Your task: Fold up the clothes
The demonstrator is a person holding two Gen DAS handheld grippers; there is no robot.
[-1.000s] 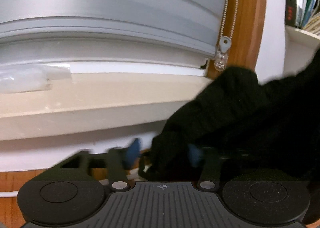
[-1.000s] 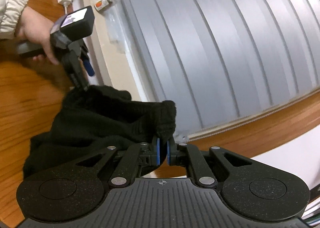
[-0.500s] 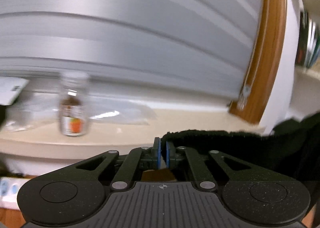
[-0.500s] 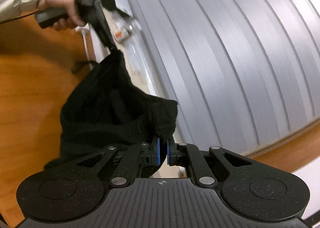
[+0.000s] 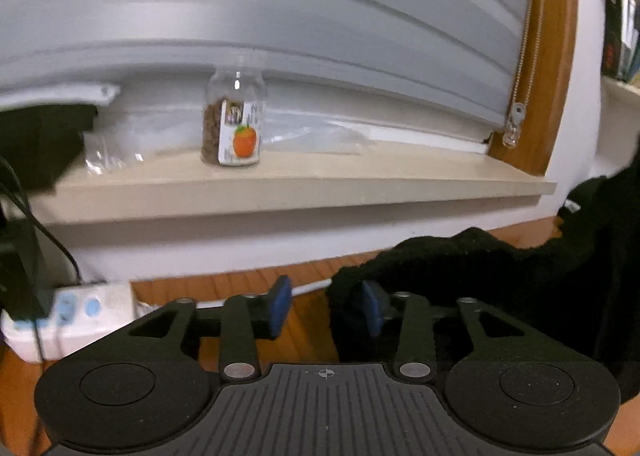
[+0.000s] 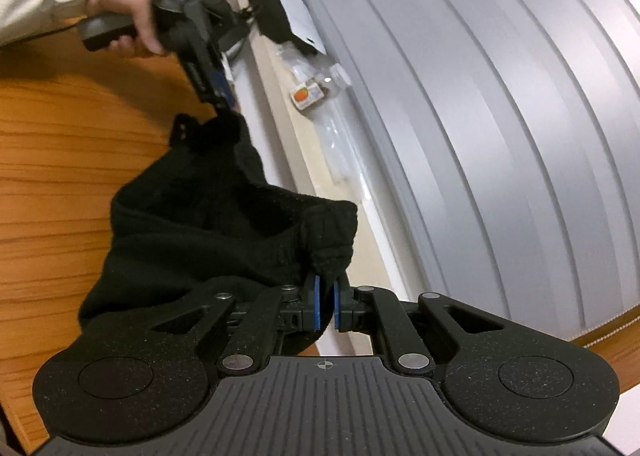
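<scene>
Garment [image 6: 208, 240], black knit, hangs stretched between the two grippers above the wooden table [image 6: 60, 160], long axis running along the windowsill [image 5: 304, 184]. Right gripper [image 6: 325, 306] is clamped on one bunched corner. Left gripper [image 5: 326, 308]: jaws have just been opening; the other corner lies against the right-hand pad only, so the cloth looks released there. Re-gripping would fall to the left. Jar [image 5: 235, 120] stands on the sill below grey blinds [image 5: 280, 8]; a power strip [image 5: 68, 316] lies on the table.
</scene>
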